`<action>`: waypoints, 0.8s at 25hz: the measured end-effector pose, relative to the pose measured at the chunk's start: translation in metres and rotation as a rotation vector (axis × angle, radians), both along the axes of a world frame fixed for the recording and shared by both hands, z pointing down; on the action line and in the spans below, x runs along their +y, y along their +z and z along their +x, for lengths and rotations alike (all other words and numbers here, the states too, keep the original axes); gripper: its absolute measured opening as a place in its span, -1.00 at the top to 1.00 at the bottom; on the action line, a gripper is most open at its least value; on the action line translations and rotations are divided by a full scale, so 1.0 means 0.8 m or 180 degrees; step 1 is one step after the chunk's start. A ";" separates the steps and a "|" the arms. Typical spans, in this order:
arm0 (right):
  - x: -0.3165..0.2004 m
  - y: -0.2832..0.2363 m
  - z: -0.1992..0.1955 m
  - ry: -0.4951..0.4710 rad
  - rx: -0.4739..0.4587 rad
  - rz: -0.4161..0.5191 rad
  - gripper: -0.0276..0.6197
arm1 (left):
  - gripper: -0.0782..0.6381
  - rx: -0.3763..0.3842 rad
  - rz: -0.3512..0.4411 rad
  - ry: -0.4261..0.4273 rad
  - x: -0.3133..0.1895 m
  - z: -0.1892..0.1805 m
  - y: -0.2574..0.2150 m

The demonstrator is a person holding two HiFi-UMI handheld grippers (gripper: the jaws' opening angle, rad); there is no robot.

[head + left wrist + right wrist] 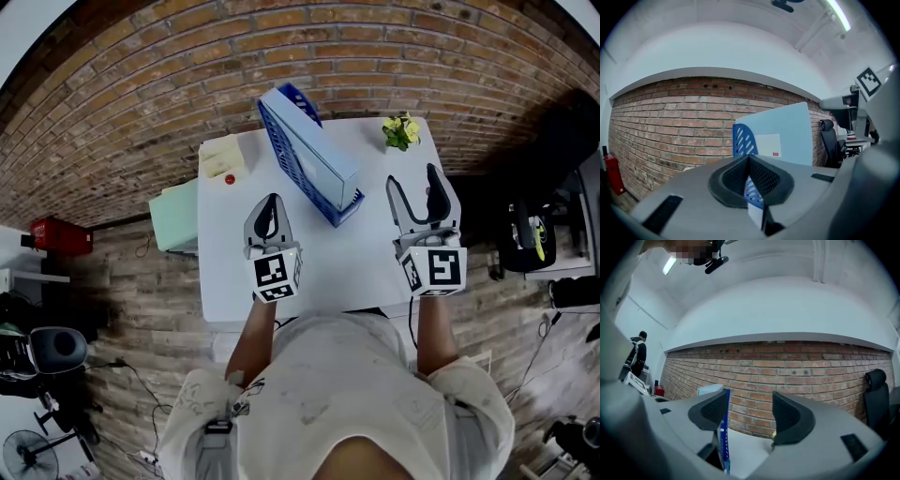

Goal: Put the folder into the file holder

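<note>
A dark blue slotted file holder [298,159] stands at an angle on the white table [347,267], and a pale blue folder [323,155] sits upright inside it. The left gripper view shows the folder [783,133] beside the holder's blue slotted side [743,140]. My left gripper [266,217] hovers near the holder's near end, jaws shut with nothing between them. My right gripper [413,199] is open and empty to the right of the holder. The right gripper view catches the holder's blue edge [723,437] behind the left jaw.
Yellow flowers [401,130] stand at the table's far right corner. A pad of notes [223,157] and a small red object [230,179] lie at the far left. A pale green box [174,216] sits beside the table. A brick wall [670,122] runs behind.
</note>
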State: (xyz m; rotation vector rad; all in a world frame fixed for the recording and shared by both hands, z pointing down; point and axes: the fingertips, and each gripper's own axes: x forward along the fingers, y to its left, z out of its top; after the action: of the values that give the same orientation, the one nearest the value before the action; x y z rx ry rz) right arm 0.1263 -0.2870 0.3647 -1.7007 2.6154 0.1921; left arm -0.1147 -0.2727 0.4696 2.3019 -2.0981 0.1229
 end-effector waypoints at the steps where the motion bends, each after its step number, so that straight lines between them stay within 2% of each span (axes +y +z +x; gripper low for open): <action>1: -0.002 0.012 0.004 0.0037 0.0002 -0.0063 -0.06 | 0.76 -0.0003 -0.0004 0.0003 0.000 0.001 0.001; 12: -0.019 0.122 0.011 0.0138 -0.0031 -0.0640 -0.06 | 0.76 0.0069 -0.0058 0.0080 0.008 0.008 0.019; 20: -0.022 0.122 0.010 0.0095 -0.0036 -0.0657 -0.05 | 0.76 0.0047 -0.0060 0.0065 0.007 0.012 0.019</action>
State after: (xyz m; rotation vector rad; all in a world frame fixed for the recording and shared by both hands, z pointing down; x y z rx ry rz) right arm 0.1345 -0.3043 0.4621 -1.7938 2.6848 -0.0904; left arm -0.1052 -0.2675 0.4847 2.3069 -2.0581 0.1253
